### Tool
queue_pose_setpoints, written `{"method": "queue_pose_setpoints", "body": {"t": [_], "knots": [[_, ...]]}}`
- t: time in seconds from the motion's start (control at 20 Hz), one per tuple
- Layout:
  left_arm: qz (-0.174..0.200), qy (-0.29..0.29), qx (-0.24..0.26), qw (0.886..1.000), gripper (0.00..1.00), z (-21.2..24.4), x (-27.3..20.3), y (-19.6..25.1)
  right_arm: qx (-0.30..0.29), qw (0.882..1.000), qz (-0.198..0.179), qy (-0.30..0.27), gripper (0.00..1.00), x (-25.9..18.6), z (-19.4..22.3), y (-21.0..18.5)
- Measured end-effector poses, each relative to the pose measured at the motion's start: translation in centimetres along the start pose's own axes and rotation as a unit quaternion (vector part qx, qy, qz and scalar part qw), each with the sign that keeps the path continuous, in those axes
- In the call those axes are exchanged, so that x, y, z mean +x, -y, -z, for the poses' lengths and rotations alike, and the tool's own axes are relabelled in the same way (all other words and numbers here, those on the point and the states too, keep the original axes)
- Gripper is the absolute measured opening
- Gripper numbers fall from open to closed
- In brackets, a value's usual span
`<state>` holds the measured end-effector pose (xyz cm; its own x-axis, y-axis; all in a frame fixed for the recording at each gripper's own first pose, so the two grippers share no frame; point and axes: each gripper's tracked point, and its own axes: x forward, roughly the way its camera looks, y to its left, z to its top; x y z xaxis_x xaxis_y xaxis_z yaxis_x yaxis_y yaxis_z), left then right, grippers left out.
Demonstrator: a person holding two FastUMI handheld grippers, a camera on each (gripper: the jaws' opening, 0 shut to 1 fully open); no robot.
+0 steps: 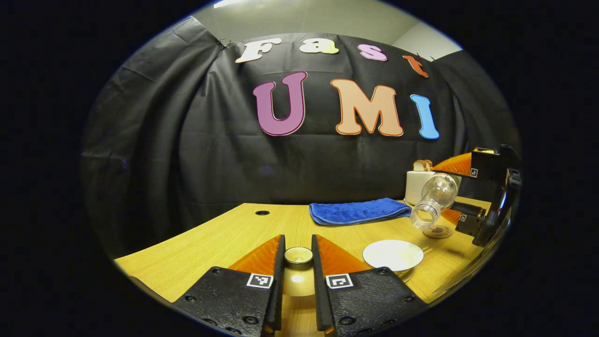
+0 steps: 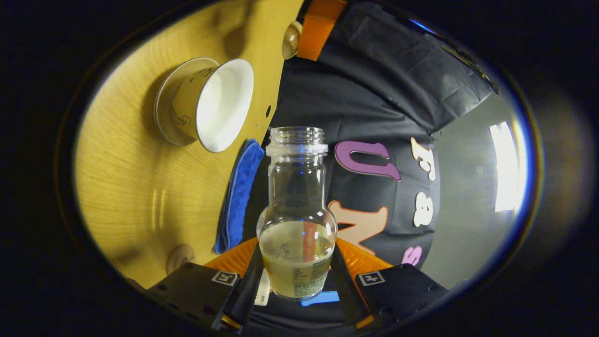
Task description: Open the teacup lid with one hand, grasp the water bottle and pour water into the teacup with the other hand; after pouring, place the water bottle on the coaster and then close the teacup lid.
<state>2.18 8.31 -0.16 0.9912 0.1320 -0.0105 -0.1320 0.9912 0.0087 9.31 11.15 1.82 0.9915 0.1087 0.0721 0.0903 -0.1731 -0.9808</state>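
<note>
Wooden table (image 1: 224,238) | left gripper (image 1: 298,256) clamped on teacup lid (image 1: 298,255), seemingly | right gripper (image 2: 295,271) clamped on tilted water bottle (image 2: 296,220) | open teacup (image 1: 393,255) at 3 o'clock of lid

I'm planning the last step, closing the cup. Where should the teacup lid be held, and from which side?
By its small round knob, as the left gripper does: a finger on each side of the knob of the teacup lid, coming in level. The knob stands up narrow above the wide dome, which looks too broad and smooth to pinch. This keeps the lid level over the open teacup.
</note>
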Motion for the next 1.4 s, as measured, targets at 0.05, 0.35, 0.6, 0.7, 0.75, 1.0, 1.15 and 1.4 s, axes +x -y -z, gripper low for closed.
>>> {"method": "queue_pose_setpoints", "body": {"t": [0.05,0.35,0.6,0.7,0.75,1.0,1.15,1.4], "knots": [[0.000,0.000,0.000,1.000,0.26,0.0,0.0,0.0,0.023,1.000,-0.012,-0.004,0.77,-0.2,0.2,-0.6],[0.000,0.000,0.000,1.000,0.26,0.1,0.1,0.1,0.243,0.966,-0.074,-0.041,0.75,-0.8,1.6,-2.6],[0.000,0.000,0.000,1.000,0.27,0.0,0.1,0.0,0.419,0.901,-0.093,-0.063,0.80,-0.1,3.5,-2.1],[0.000,0.000,0.001,1.000,0.26,0.0,0.1,0.0,0.458,0.880,-0.097,-0.078,0.76,0.7,4.7,-2.4],[0.000,0.000,0.000,1.000,0.26,-0.1,0.1,0.0,0.479,0.868,-0.098,-0.084,0.77,0.8,5.5,-2.4],[0.000,0.000,0.000,1.000,0.26,0.1,0.2,0.1,0.591,0.793,-0.103,-0.109,0.80,2.8,9.4,-3.6],[0.000,0.000,0.000,1.000,0.26,0.0,0.1,0.1,0.640,0.750,-0.114,-0.123,0.78,3.3,10.7,-5.2],[0.000,0.000,0.000,1.000,0.26,0.1,0.0,0.0,0.703,0.687,-0.118,-0.139,0.78,3.6,12.2,-7.0]]}}
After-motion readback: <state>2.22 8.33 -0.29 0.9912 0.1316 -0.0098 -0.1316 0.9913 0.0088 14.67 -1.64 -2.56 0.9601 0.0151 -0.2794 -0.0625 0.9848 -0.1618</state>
